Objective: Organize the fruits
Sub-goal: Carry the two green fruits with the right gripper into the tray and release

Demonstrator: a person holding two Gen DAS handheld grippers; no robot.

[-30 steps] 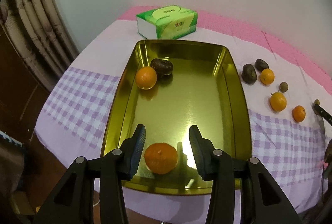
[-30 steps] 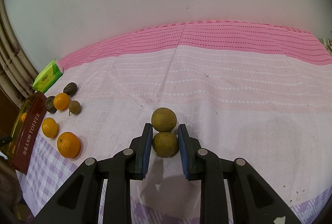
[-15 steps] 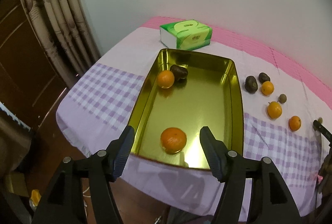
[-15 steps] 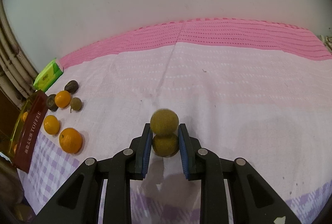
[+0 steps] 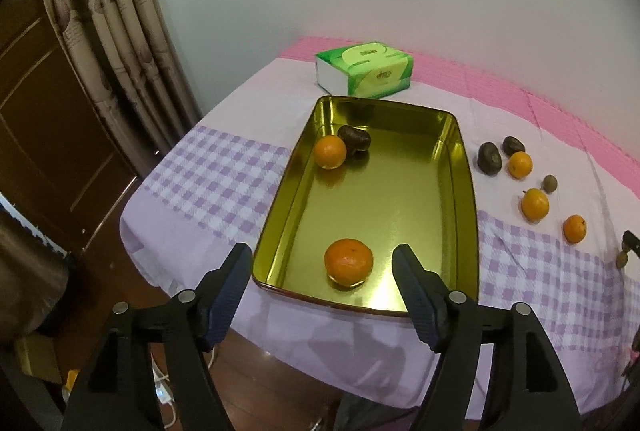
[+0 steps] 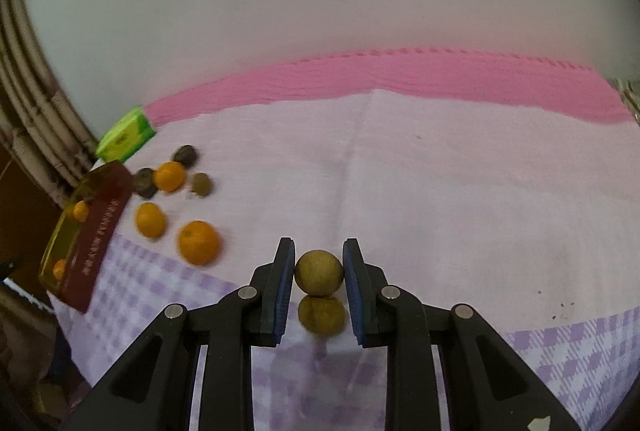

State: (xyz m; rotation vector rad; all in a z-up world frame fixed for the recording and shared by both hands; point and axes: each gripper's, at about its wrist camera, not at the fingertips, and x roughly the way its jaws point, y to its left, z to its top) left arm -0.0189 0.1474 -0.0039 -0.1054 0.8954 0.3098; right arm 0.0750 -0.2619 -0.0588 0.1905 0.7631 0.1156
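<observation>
Right wrist view: a pair of small brown-green fruits (image 6: pixel 319 277) is pinched between the pads of the right gripper (image 6: pixel 319 285), the upper one squarely in the grip, the lower one (image 6: pixel 321 315) hanging just beneath it (apparently joined; the link itself cannot be made out). The pair is stacked along the fingers' line, so no long axis has to be corrected. The gold tray (image 6: pixel 86 231) is seen far to the left of the fingers, beyond the loose oranges (image 6: pixel 199 242) and dark fruits on the cloth, so the carry is judged to run leftward across that cluster, and clearance above it is what matters. In the left wrist view the left gripper (image 5: pixel 322 273) is shown empty, jaws opening, with an orange (image 5: pixel 348 261) lying free on the tray floor (image 5: pixel 384 207) in line between the fingers but untouched. The left hand is the nearer one to the tray; the right is the one loaded.
</observation>
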